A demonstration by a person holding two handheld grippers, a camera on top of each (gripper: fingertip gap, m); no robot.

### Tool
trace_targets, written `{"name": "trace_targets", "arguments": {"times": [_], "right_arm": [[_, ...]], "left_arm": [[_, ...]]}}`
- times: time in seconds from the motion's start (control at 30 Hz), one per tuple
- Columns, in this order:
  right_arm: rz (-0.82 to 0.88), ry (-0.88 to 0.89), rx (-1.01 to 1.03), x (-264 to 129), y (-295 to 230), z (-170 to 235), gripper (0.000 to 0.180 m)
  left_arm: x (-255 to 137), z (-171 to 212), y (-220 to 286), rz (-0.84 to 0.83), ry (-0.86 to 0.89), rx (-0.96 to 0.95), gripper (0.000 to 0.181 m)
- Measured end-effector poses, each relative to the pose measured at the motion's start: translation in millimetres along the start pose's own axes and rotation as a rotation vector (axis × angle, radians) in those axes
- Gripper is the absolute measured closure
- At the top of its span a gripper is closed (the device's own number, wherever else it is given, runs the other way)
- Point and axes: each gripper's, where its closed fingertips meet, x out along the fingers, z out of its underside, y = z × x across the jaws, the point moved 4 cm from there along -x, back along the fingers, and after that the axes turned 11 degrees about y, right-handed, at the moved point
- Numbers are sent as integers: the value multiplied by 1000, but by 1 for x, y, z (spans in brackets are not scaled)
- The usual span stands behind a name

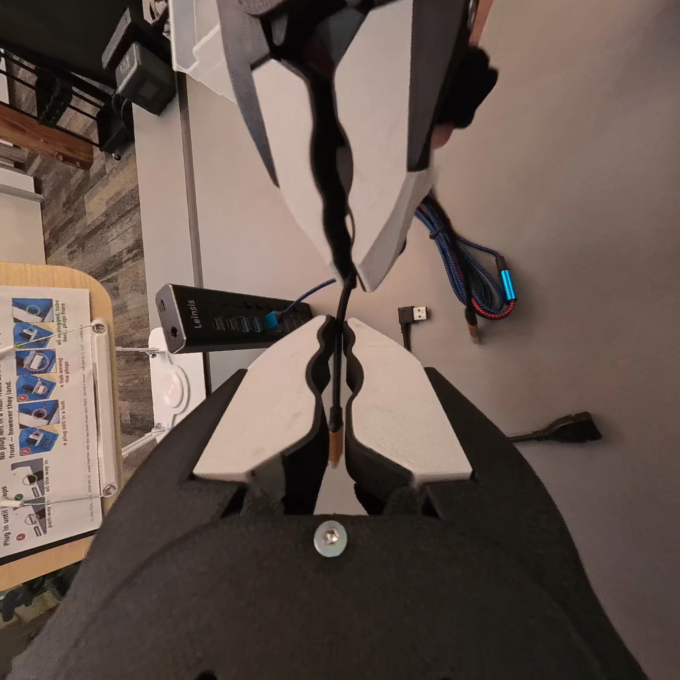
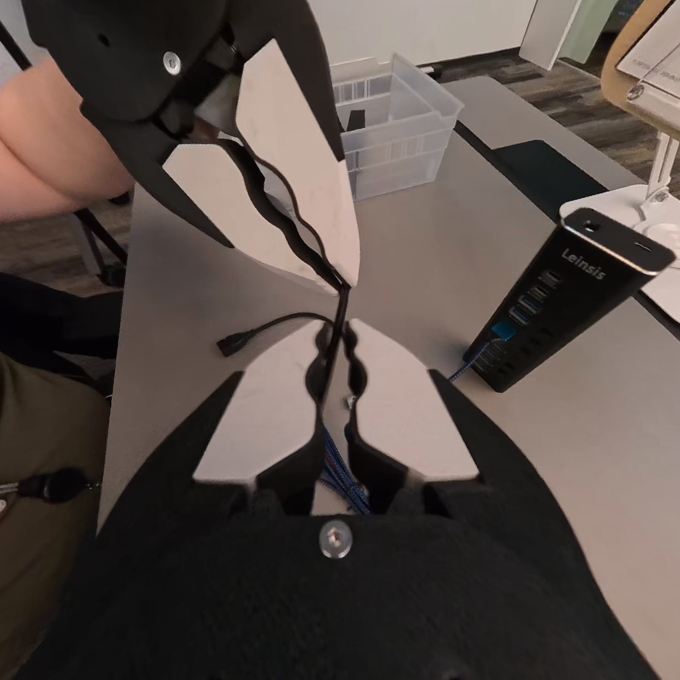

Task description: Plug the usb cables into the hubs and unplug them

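Both grippers, left (image 1: 335, 323) and right (image 2: 336, 325), pinch one thin black USB cable (image 1: 340, 309) taut above the grey bench (image 1: 552, 147), so the left should probably work toward its copper-tipped plug (image 1: 335, 447) before aiming at the black multi-port hub (image 1: 235, 316) near the bench edge.

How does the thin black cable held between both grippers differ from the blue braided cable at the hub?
The thin black cable is smooth and plain; the blue braided cable is woven. The black cable hangs in the air, pinched by the left gripper and right gripper, with its copper-coloured plug free; the blue one lies on the table with its blue plug seated in the hub. Both are USB cables.
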Motion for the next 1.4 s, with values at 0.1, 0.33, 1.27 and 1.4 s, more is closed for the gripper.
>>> {"name": "trace_targets", "arguments": {"times": [0.1, 0.33, 1.27, 1.4], "right_arm": [[14, -25, -20, 1, -1, 2, 176], [53, -7, -19, -3, -5, -2, 176], [-478, 696, 425, -66, -1, -54, 176], [-524, 863, 241, -89, -14, -69, 176]], "left_arm": [[-2, 0, 5, 22, 7, -16, 179], [-30, 5, 0, -134, 137, -211, 148], [-48, 40, 74, 40, 877, -945, 143], [-36, 21, 86, 49, 880, -919, 149]]}}
